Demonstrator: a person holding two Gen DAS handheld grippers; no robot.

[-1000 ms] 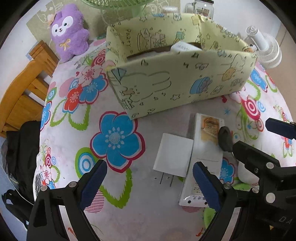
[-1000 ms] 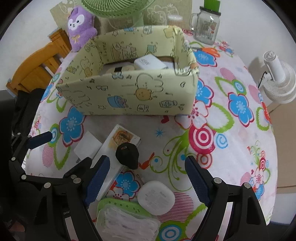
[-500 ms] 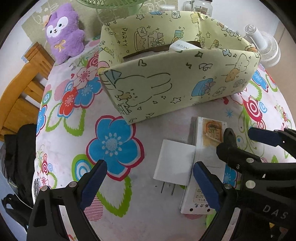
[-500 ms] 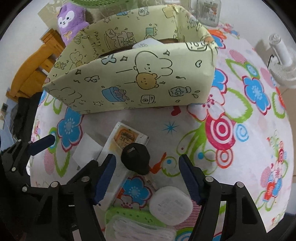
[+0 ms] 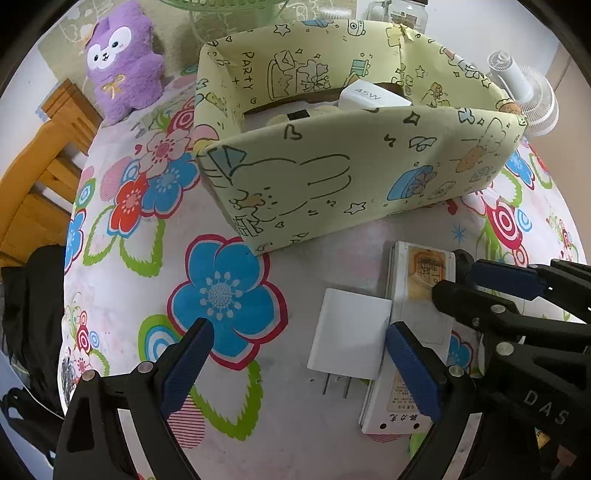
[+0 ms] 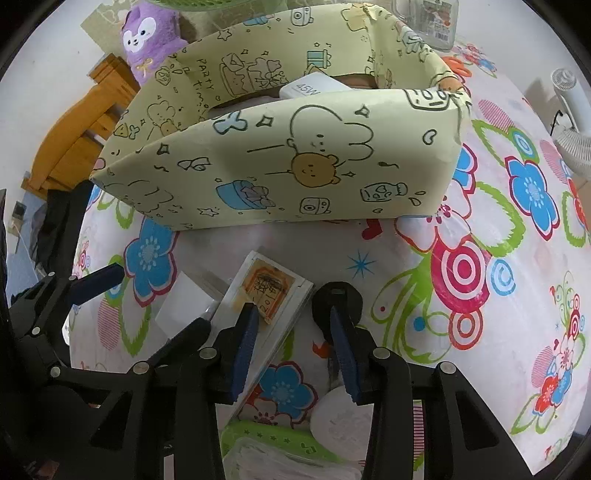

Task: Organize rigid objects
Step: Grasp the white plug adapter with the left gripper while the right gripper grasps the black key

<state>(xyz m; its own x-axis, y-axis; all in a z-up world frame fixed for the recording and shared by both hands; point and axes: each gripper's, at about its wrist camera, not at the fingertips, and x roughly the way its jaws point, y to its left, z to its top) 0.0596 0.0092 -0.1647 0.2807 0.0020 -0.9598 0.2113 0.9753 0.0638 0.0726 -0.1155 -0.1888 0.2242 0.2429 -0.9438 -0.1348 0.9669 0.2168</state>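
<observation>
A small black rounded piece (image 6: 338,297) lies on the flowered tablecloth beside a long flat white pack (image 6: 266,291). My right gripper (image 6: 291,314) points down over both, and its jaws are closing. The right fingertip overlaps the black piece, while the left pad hangs above the pack, apart from the piece. In the left wrist view the right gripper (image 5: 458,280) comes in from the right. A white plug charger (image 5: 351,339) lies between the wide-open fingers of my left gripper (image 5: 301,365), untouched. A yellow cartoon-print box (image 5: 332,177) stands behind, with a white charger (image 5: 369,98) inside.
A white round case (image 6: 340,417) and a green-edged pack (image 6: 280,450) lie under the right gripper. A purple plush (image 5: 122,70), a jar (image 6: 432,18) and a white fan (image 5: 524,96) stand at the back. A wooden chair (image 5: 37,166) is on the left.
The right gripper has dropped closer to the black piece and its jaws have narrowed from wide apart to a small gap. The left gripper has stayed open in place.
</observation>
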